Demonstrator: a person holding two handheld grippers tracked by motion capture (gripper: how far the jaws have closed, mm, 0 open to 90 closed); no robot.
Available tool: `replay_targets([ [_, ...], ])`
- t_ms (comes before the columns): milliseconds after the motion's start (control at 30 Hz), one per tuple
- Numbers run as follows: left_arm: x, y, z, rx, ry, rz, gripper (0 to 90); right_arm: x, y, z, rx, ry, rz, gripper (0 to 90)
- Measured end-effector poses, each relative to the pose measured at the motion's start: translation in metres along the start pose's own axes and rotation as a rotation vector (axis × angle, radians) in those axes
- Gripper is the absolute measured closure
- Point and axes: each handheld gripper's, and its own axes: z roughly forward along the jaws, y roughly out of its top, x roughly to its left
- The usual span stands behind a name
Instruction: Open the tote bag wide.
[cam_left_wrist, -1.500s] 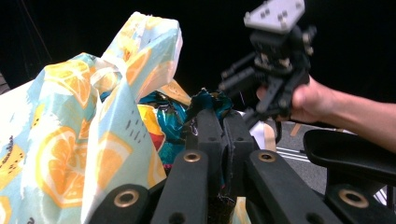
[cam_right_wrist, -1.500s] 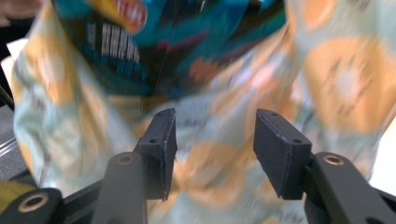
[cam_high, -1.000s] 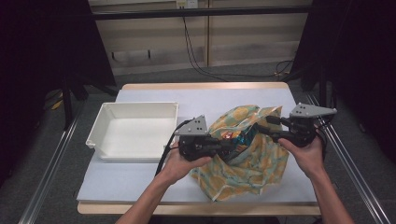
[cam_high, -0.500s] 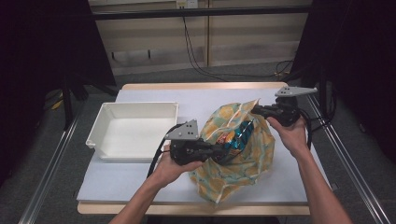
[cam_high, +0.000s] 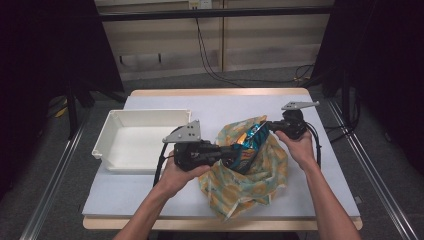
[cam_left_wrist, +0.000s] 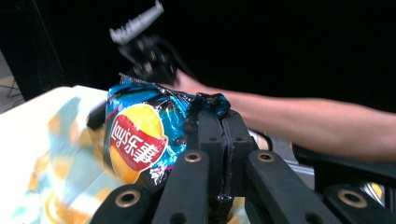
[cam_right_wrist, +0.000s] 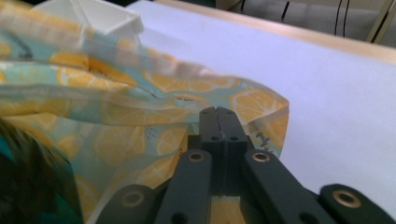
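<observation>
White paper covers your desk (cam_high: 150, 200), with one white tray (cam_high: 135, 140) at its left and one lemon-print bag (cam_high: 250, 180) lying right of centre. Your right gripper (cam_high: 274, 126) has its fingers (cam_right_wrist: 219, 140) pressed fully together on the bag's rim, lifting the mouth open; hold that edge high and taut so the opening does not sag. Your left gripper (cam_high: 235, 159) has its fingers (cam_left_wrist: 224, 135) shut tight on a crumpled corner of the one blue crisp packet (cam_left_wrist: 140, 140), which sits at the bag's mouth, partly inside the fabric. Move the packet along the line of the opening, slowly, so it does not catch the cloth, and avoid squeezing the packet's body.
</observation>
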Motion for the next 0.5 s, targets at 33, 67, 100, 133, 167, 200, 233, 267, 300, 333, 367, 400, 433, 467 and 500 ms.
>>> replay_targets([
  [33,0.0,0.001,0.001,-0.008,0.001,0.003,88.8,-0.001,-0.006,0.003,0.012,0.001,0.007,90.0],
  [67,0.0,0.002,0.002,-0.014,-0.003,0.0,88.8,-0.001,-0.009,0.005,0.02,-0.001,0.002,90.0],
  [100,0.0,0.003,0.004,-0.013,-0.004,0.002,88.7,-0.001,-0.013,0.007,0.026,-0.003,0.004,90.0],
  [133,0.0,0.007,0.008,-0.012,0.007,0.006,88.8,-0.001,-0.015,0.008,0.028,-0.001,0.006,90.0],
  [167,0.0,0.007,0.008,-0.012,0.007,0.006,88.8,-0.001,-0.015,0.008,0.028,-0.001,0.006,90.0],
  [200,0.001,0.013,0.013,-0.003,0.013,0.013,88.8,-0.001,-0.017,0.008,0.03,-0.002,0.007,90.0],
  [233,0.001,0.013,0.013,-0.003,0.013,0.013,88.8,-0.001,-0.017,0.008,0.03,-0.002,0.007,90.0],
  [267,0.004,0.019,0.017,0.004,0.016,0.017,88.8,0.001,-0.016,0.005,0.023,0.0,0.001,90.0],
  [300,0.004,0.019,0.017,0.004,0.016,0.017,88.8,0.001,-0.016,0.005,0.023,0.0,0.001,90.0],
  [333,0.007,0.023,0.02,-0.006,0.019,0.003,88.8,0.005,-0.013,-0.001,0.007,0.003,-0.012,90.0],
  [367,0.007,0.023,0.02,-0.006,0.019,0.003,88.8,0.005,-0.013,-0.001,0.007,0.003,-0.012,90.0],
  [400,0.011,0.025,0.022,-0.018,0.021,0.003,88.8,0.007,-0.011,-0.008,-0.011,0.002,-0.019,89.9],
  [433,0.011,0.025,0.022,-0.018,0.021,0.003,88.8,0.007,-0.011,-0.008,-0.011,0.002,-0.019,89.9],
  [467,0.015,0.027,0.023,-0.023,0.032,-0.006,88.9,0.009,-0.01,-0.014,-0.018,-0.006,-0.026,85.2],
  [500,0.015,0.027,0.023,-0.023,0.032,-0.006,88.9,0.009,-0.01,-0.014,-0.018,-0.006,-0.026,85.2],
])
